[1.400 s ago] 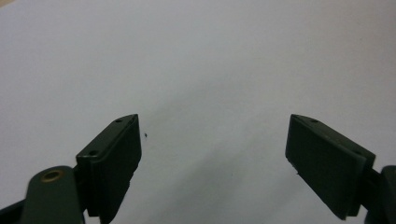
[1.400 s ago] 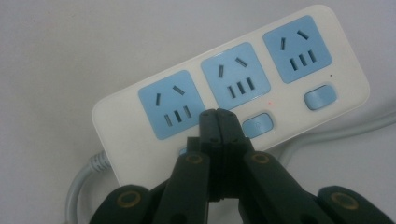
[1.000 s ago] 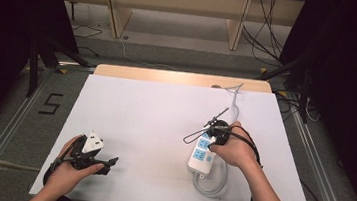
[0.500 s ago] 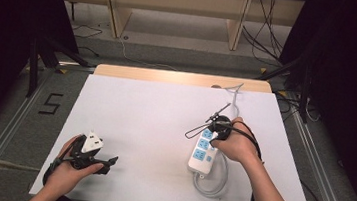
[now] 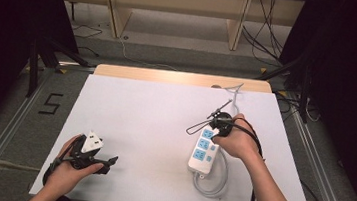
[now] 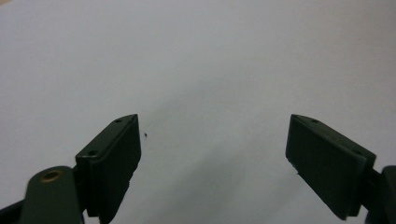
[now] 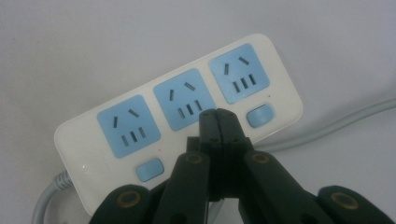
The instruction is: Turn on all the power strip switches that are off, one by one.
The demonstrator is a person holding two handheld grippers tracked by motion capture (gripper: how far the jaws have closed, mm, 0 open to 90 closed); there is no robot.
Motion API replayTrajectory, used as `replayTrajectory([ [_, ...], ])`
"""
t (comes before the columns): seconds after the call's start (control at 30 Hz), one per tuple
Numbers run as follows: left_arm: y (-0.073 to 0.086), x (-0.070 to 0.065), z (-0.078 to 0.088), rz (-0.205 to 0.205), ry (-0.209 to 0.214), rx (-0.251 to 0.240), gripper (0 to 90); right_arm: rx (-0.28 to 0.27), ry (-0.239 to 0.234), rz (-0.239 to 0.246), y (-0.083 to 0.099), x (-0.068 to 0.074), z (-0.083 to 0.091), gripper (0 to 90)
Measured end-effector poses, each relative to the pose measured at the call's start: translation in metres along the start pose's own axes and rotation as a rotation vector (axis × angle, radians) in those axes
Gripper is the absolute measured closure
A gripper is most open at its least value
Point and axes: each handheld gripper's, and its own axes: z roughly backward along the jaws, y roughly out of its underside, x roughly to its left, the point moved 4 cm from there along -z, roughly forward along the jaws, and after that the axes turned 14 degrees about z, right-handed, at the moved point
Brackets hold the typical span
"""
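Note:
A white power strip [image 5: 203, 154] with three blue sockets lies on the right half of the white table [image 5: 154, 123]. Its grey cable [image 5: 214, 185] loops toward the front edge. My right gripper [image 5: 218, 126] hovers over the strip's far end, held in the person's right hand. In the right gripper view its jaws are shut, with nothing between them. My right gripper [image 7: 217, 115] has its tips just below the middle socket of the power strip [image 7: 140, 161], between the two blue switches. My left gripper [image 5: 109, 164] rests at the front left. In its own view my left gripper [image 6: 215, 156] stands open over bare table.
The strip's grey cable [image 7: 341, 122] runs off to the right in the right gripper view. A wooden shelf frame [image 5: 176, 10] stands beyond the table's far edge, and a metal rail [image 5: 311, 154] runs along the right side. Black cables trail from both grippers.
My right hand has edged a little along the power strip toward its far end. The left hand and the strip have not moved.

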Motion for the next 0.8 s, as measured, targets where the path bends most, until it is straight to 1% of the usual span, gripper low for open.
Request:
replayTrajectory([
  [0.23, 0.000, 0.000, 0.000, 0.000, 0.001, 0.000, 17.9, 0.000, 0.009, -0.003, -0.003, -0.004, 0.001, 90.0],
  [0.5, 0.000, 0.000, 0.000, 0.000, 0.001, -0.001, 17.9, 0.001, 0.013, -0.012, -0.005, -0.009, -0.001, 90.0],
  [0.8, 0.000, -0.001, 0.000, 0.000, 0.002, -0.001, 17.9, 0.008, 0.022, -0.024, -0.006, -0.017, -0.001, 90.0],
])
